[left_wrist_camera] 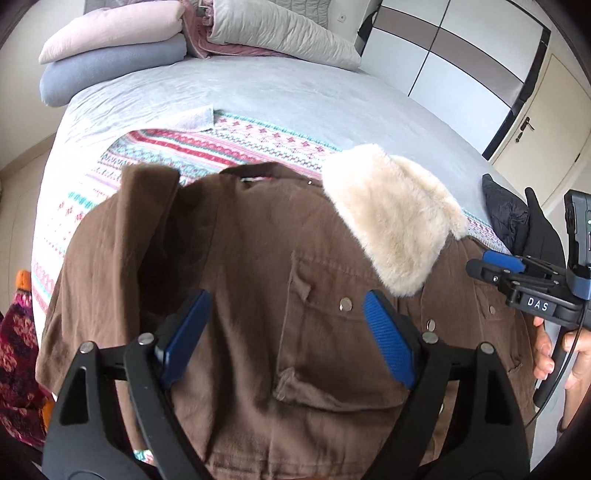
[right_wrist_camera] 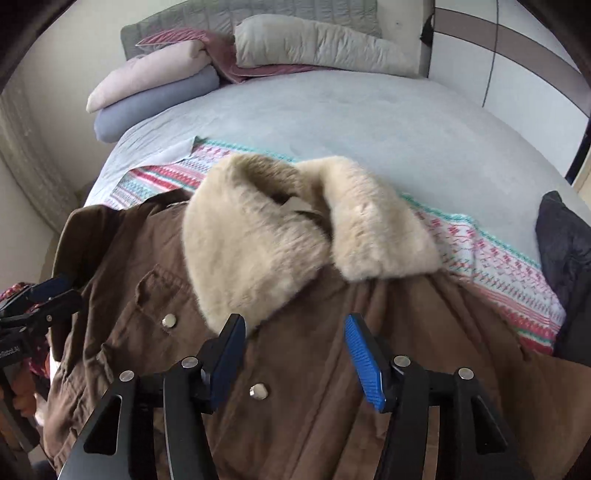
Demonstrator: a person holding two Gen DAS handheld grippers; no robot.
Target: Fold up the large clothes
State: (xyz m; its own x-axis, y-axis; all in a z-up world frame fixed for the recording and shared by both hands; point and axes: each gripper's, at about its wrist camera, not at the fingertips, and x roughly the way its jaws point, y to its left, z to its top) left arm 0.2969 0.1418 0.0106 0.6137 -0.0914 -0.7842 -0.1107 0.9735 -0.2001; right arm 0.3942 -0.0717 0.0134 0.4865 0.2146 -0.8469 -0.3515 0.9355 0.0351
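Observation:
A brown jacket [left_wrist_camera: 258, 266] with a cream fur collar [left_wrist_camera: 395, 218] lies front up on the near edge of the bed, over a patterned knit blanket [left_wrist_camera: 207, 147]. It also shows in the right wrist view [right_wrist_camera: 424, 332], with the fur collar [right_wrist_camera: 280, 229] in the middle. My left gripper [left_wrist_camera: 286, 332] is open and empty just above the jacket's chest pocket. My right gripper [right_wrist_camera: 295, 354] is open and empty above the snap placket below the collar. It also shows at the right edge of the left wrist view [left_wrist_camera: 495, 266].
The bed [left_wrist_camera: 295, 96] has a grey sheet, with stacked pillows [left_wrist_camera: 114, 48] and a folded quilt [left_wrist_camera: 280, 29] at its head. A dark garment [right_wrist_camera: 565, 251] lies at the bed's right edge. A red patterned cloth [left_wrist_camera: 18, 369] hangs at the left. Wardrobe doors [left_wrist_camera: 480, 55] stand at the right.

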